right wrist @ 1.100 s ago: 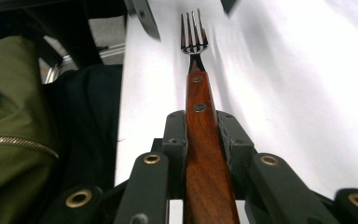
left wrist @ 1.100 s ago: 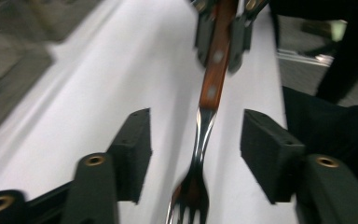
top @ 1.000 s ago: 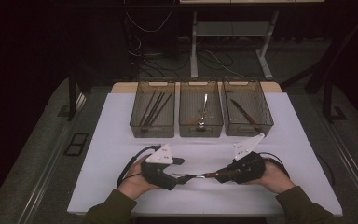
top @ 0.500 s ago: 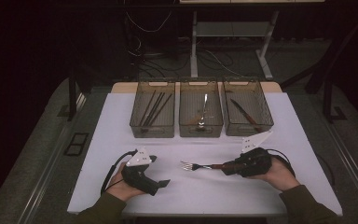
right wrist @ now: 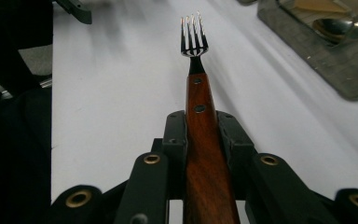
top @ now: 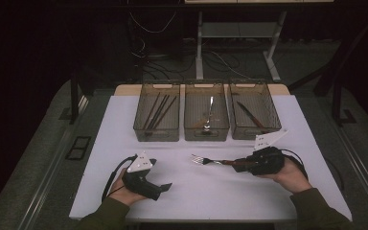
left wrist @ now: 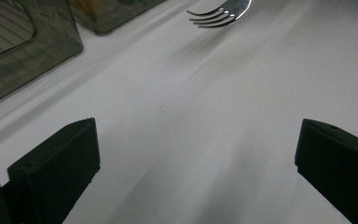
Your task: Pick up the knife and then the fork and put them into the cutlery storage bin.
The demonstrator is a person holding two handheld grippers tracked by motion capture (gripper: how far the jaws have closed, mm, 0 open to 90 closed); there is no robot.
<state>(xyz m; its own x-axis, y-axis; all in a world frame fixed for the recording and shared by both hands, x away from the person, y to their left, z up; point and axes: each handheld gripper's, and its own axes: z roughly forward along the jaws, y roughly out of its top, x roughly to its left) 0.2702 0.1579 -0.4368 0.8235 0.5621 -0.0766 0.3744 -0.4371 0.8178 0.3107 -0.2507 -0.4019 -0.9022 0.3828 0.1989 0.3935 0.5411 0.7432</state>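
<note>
Right gripper (top: 235, 164) clamps wood-handled steel fork (top: 210, 161) by handle, tines pointing left, level w/ table. Left gripper (top: 165, 187), jaws just opened wide, empty; middle smoky plastic bin (top: 206, 135) lies just ahead.

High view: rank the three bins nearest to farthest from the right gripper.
From the right gripper:
1. Right bin, knife inside, just beyond it.
2. Middle bin, spoon inside.
3. Left bin, with dark sticks, on the far left.
</note>
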